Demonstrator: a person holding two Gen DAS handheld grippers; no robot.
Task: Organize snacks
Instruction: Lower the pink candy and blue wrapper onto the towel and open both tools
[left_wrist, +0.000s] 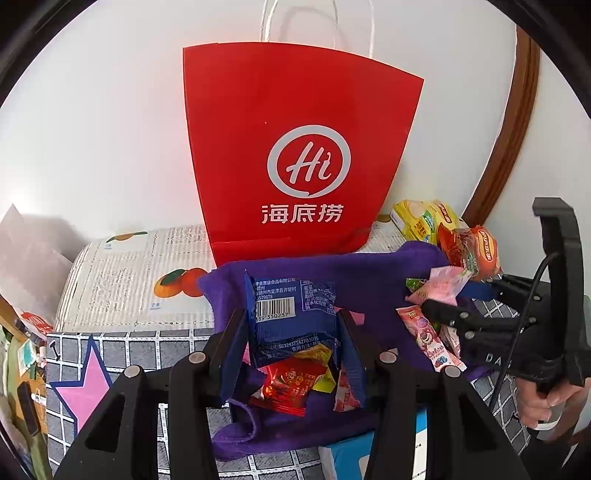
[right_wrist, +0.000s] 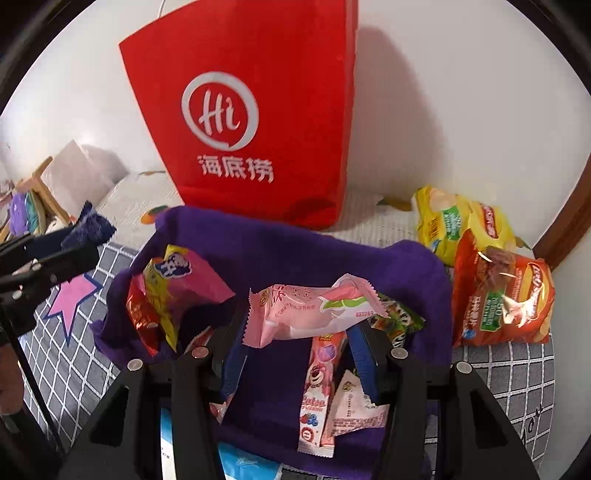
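In the left wrist view, the left gripper (left_wrist: 293, 332) is holding a blue snack packet (left_wrist: 291, 314) between its jaws, which are closing on the two side edges of the packet. The packet is standing upright above the purple cloth (left_wrist: 369, 266), where a red candy wrapper (left_wrist: 286, 384) is lying just below it. I judge the packet to be light, thin and crinkly, and its foil is probably slippery, so a hold on the flat sealed edge is safer than on the puffed middle. The red paper bag (left_wrist: 295, 147) is standing behind the cloth.

In the right wrist view, the right gripper (right_wrist: 299, 350) is gripping a pink snack packet (right_wrist: 314, 310), with the jaws partly closed on its lower part. This packet is sitting tilted, and its free end is hanging to the right over the cloth. It looks soft and light, so a hard squeeze may crush it. A strawberry bear bar (right_wrist: 317, 395) is lying between the jaws, below the pink one. Two chip bags (right_wrist: 498, 295) are resting well to the right.
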